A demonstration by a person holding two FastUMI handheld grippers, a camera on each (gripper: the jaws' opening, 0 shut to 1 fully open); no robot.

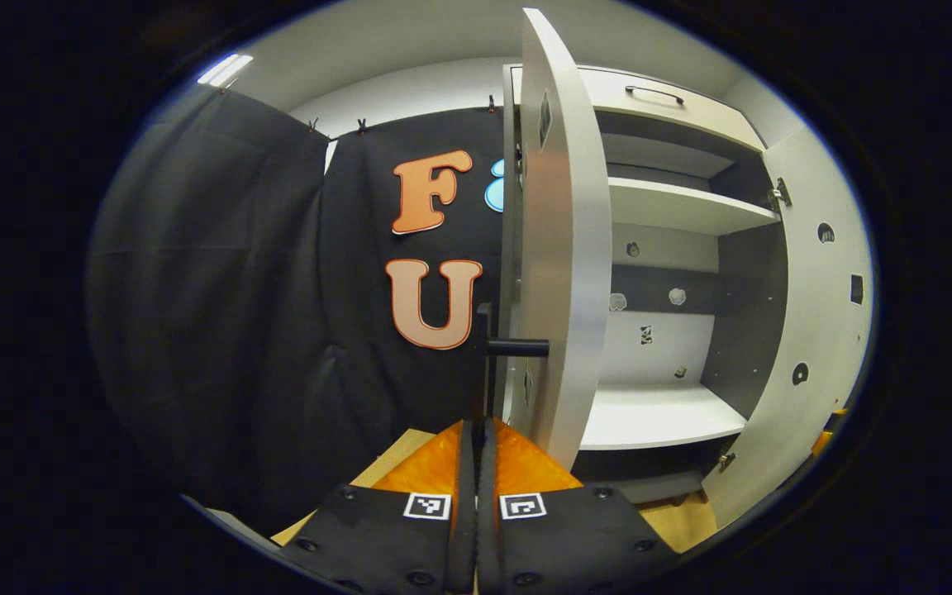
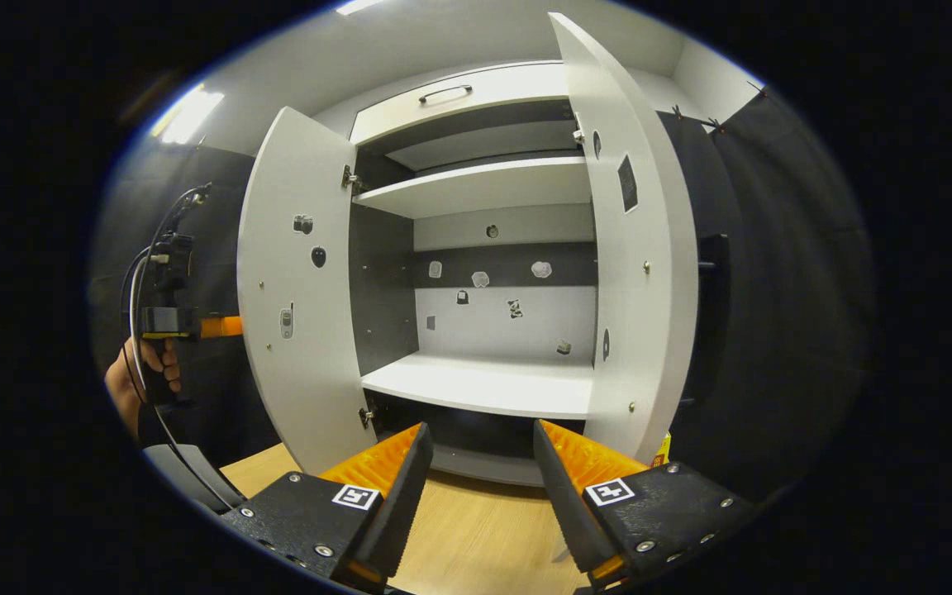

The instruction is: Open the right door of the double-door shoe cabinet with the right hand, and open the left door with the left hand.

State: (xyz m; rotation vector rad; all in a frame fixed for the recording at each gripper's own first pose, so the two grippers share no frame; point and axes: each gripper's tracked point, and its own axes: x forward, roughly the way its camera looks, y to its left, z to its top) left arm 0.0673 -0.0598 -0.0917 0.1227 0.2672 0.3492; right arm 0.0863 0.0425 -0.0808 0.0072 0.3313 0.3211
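Both doors of the shoe cabinet (image 1: pixel 674 248) stand open in the left gripper view, where the left gripper (image 1: pixel 480 450) has its fingers pinched on the left door's (image 1: pixel 563 248) black handle (image 1: pixel 488 364). From the right gripper view, the right gripper (image 2: pixel 476 471) hangs spread and empty before the shelves (image 2: pixel 476 384), between the left door (image 2: pixel 298 281) and right door (image 2: pixel 637 248).

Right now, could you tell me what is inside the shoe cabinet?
The shoe cabinet holds two bare shelves: an upper shelf and a lower shelf. Small stickers dot its back wall. The space under the lower shelf is too dark to judge.
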